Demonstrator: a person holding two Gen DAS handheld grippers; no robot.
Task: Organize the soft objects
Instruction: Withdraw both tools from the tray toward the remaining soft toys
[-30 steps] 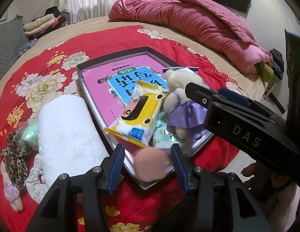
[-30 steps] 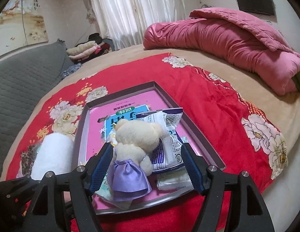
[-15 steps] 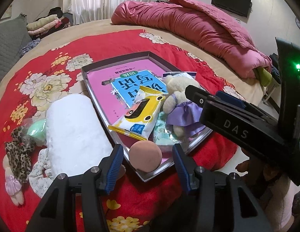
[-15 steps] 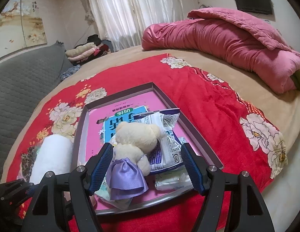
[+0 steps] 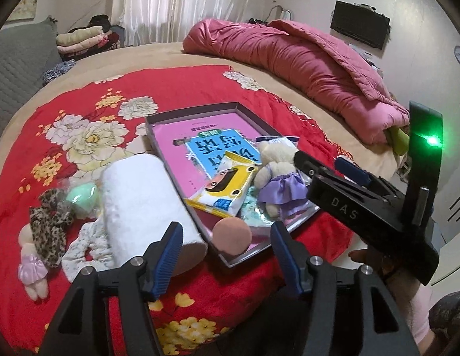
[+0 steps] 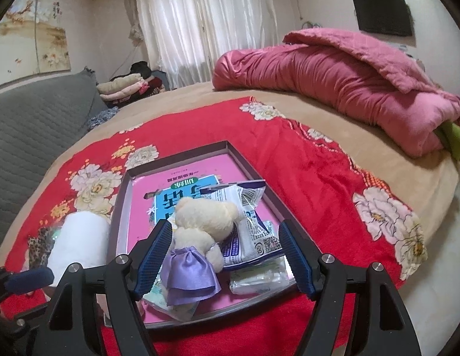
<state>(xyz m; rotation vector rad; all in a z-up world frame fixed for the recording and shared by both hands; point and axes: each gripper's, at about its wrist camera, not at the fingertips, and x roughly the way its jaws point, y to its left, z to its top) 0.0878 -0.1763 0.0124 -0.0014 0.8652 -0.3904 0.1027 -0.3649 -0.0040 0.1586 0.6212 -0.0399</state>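
My left gripper (image 5: pixel 225 255) sits at the bottom of its frame, jaws released and just now spreading wider, with nothing pressed between the blue pads (image 5: pixel 167 255). The pink puff (image 5: pixel 232 235) lies just above the gap, resting in the near corner of the tray (image 5: pixel 244 255), apart from both pads.

The tray fills the centre of the left view. In it I see a pink book (image 5: pixel 200 145), a yellow pack (image 5: pixel 225 188) lying across the book, and right of that a teddy (image 5: pixel 277 178) in a purple skirt. Left of the tray, on the red blanket (image 5: pixel 170 89), lies a white roll (image 5: pixel 141 198), touching the tray's wall. Further left are a green ball (image 5: pixel 81 197), a leopard scrunchie (image 5: pixel 50 219) and a small doll (image 5: pixel 32 267) at the lower left.

My right gripper (image 6: pixel 227 261) also stands released, low in its frame. The teddy (image 6: pixel 200 231) shows between its pads (image 6: pixel 295 261), but neither pad presses it. Behind the teddy lies a white packet (image 6: pixel 247 222), and a pale pouch (image 6: pixel 259 277) lies at the tray's near edge. The same gripper crosses the right side of the left view, a hand (image 5: pixel 375 259) under it.

A pink quilt (image 6: pixel 348 80) is heaped at the upper right.
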